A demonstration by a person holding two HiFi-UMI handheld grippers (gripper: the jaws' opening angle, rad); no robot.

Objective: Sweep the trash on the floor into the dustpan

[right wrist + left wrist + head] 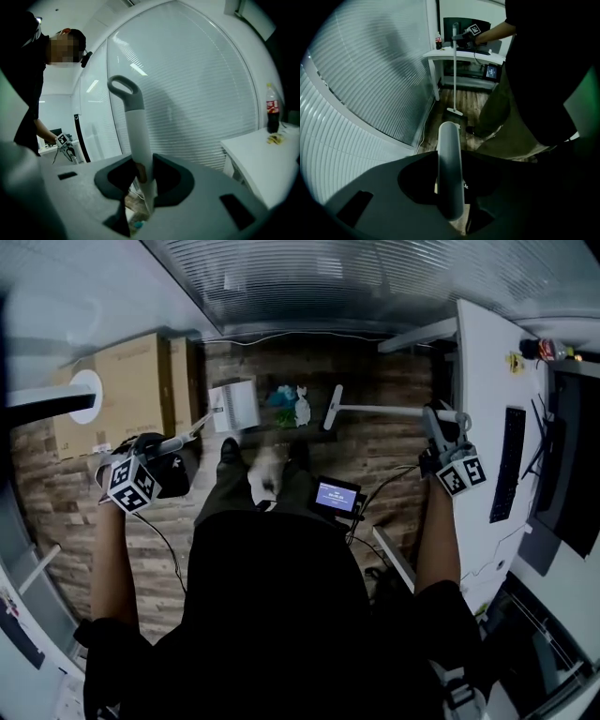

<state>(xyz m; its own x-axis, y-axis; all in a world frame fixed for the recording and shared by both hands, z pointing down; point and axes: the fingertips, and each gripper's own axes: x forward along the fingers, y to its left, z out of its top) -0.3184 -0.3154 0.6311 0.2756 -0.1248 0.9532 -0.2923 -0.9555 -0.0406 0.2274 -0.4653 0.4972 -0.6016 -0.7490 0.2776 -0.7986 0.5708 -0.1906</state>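
In the head view a white dustpan (234, 406) rests on the wooden floor. Its long handle (449, 168) rises to my left gripper (176, 446), which is shut on it. Blue-green and white trash (292, 405) lies just right of the pan. The broom head (332, 409) sits right of the trash, and the white broom handle (394, 411) runs to my right gripper (442, 420). In the right gripper view the jaws (140, 176) clamp the handle (137, 136) below its grey loop. The left gripper view shows the broom (455, 70) standing upright ahead.
Cardboard boxes (131, 390) stand at the left near the dustpan. A white desk (483, 381) with a keyboard (511, 460) lines the right side, with a cola bottle (272, 110) on it. Slatted blinds (370, 93) form the far wall. Cables trail across the floor by my feet.
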